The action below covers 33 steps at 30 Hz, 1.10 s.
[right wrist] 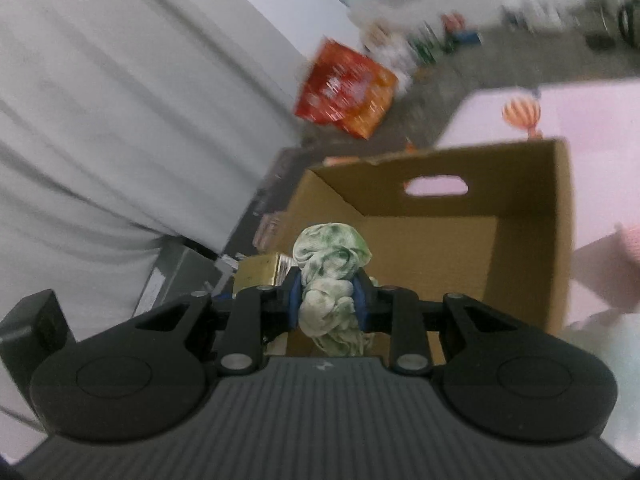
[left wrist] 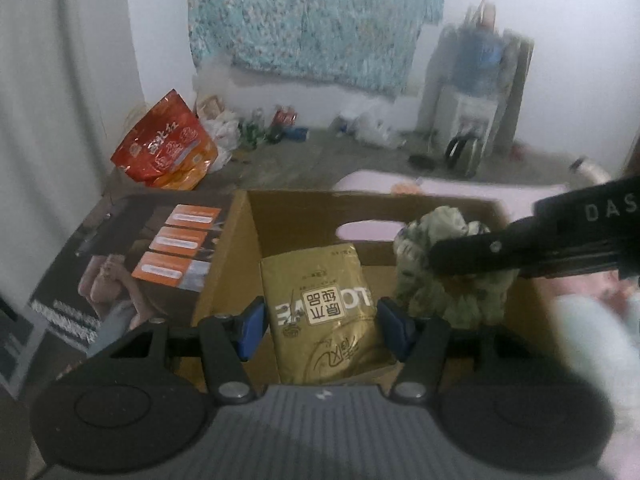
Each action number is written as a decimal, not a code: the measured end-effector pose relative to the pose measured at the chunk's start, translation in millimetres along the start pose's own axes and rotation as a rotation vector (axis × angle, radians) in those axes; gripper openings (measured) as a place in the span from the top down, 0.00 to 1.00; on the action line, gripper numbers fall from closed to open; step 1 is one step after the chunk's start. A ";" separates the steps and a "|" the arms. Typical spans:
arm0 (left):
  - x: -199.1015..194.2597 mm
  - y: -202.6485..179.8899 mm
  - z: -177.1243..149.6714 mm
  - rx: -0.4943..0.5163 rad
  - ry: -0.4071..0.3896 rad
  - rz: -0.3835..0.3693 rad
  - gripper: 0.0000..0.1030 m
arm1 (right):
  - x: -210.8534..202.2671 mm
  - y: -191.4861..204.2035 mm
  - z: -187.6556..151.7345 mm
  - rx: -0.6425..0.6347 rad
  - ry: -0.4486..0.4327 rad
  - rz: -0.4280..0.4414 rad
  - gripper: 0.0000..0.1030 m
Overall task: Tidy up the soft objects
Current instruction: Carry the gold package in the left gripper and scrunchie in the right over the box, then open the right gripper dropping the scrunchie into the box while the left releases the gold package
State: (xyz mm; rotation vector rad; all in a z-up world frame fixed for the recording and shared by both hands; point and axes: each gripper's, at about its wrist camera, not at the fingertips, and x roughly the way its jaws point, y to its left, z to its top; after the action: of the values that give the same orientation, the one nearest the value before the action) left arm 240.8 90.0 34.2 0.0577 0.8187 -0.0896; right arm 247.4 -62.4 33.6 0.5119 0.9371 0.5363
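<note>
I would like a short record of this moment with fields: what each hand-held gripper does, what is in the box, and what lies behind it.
left hand-held gripper: open, its blue pads on either side of the gold packet, not closed on it
right hand-held gripper: shut on the green-and-white cloth, at the box opening
cardboard box: open top, oval handle hole in the far wall
gold packet: inside the box, on its left side
behind the box: red snack bag on the floor

A pink bed sheet (right wrist: 592, 120) carries the open cardboard box (right wrist: 532, 240), with a gold packet (left wrist: 324, 312) inside.
</note>
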 end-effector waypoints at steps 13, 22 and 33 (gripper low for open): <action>80.9 -12.5 16.3 0.236 0.105 0.146 0.42 | 103.1 -45.1 26.0 0.196 0.068 -0.048 0.74; 93.9 -16.3 25.2 0.225 0.148 0.169 0.42 | 117.0 -70.8 31.4 0.260 0.079 -0.035 0.71; 25.6 5.8 13.3 0.161 0.076 0.151 0.28 | 107.8 -60.6 44.6 0.153 0.031 -0.084 0.34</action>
State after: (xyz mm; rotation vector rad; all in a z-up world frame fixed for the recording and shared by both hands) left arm 268.5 93.1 24.7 0.2758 0.8792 -0.0109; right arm 349.9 -48.1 -47.5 0.6008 1.0296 0.3996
